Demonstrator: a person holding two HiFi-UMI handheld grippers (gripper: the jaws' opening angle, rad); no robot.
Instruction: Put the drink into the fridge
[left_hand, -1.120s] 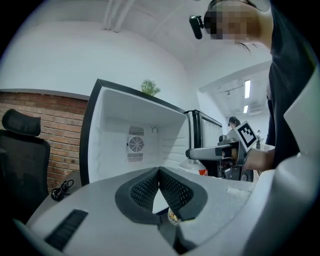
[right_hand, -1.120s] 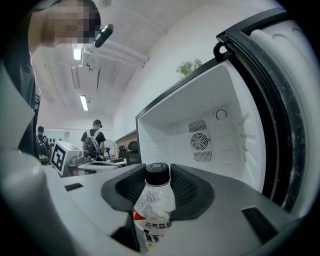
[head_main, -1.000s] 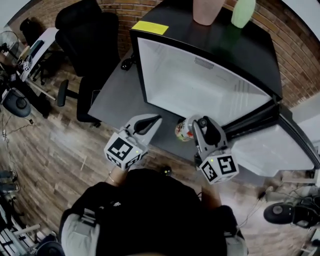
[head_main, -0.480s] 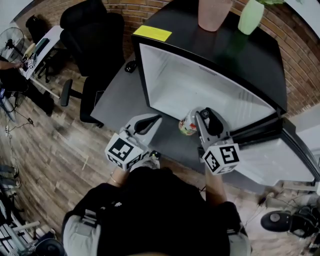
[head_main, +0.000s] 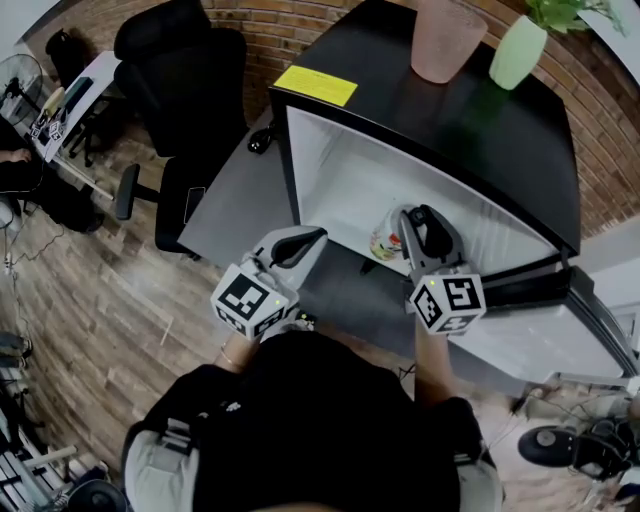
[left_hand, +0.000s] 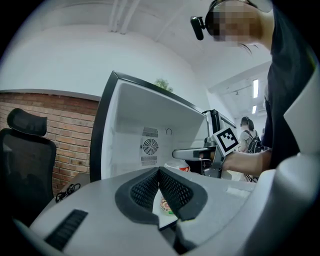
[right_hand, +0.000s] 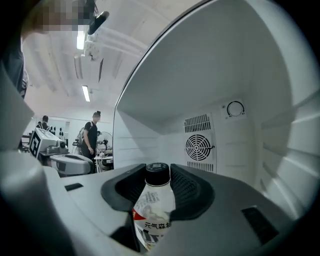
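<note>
The drink is a white bottle (right_hand: 154, 210) with a black cap and a red-and-white label. It stands upright between the pads of my right gripper (right_hand: 157, 169), which is shut on it. In the head view the bottle (head_main: 387, 241) and the right gripper (head_main: 418, 226) are at the lower edge of the opening of the black fridge (head_main: 330, 140), just inside its white interior. The fan grille (right_hand: 199, 146) on the back wall lies straight ahead. My left gripper (head_main: 297, 243) hangs left of the opening over the grey table, shut and empty, its jaw tips touching (left_hand: 158, 170).
The fridge door (head_main: 545, 315) stands open to the right. A pink pot (head_main: 447, 40), a green vase (head_main: 520, 55) and a yellow note (head_main: 315, 85) sit on the fridge top. A black office chair (head_main: 185, 70) stands at the left. People stand in the background (right_hand: 91, 135).
My right gripper has carried the bottle forward from in front of the fridge into its opening. The left gripper has barely moved.
</note>
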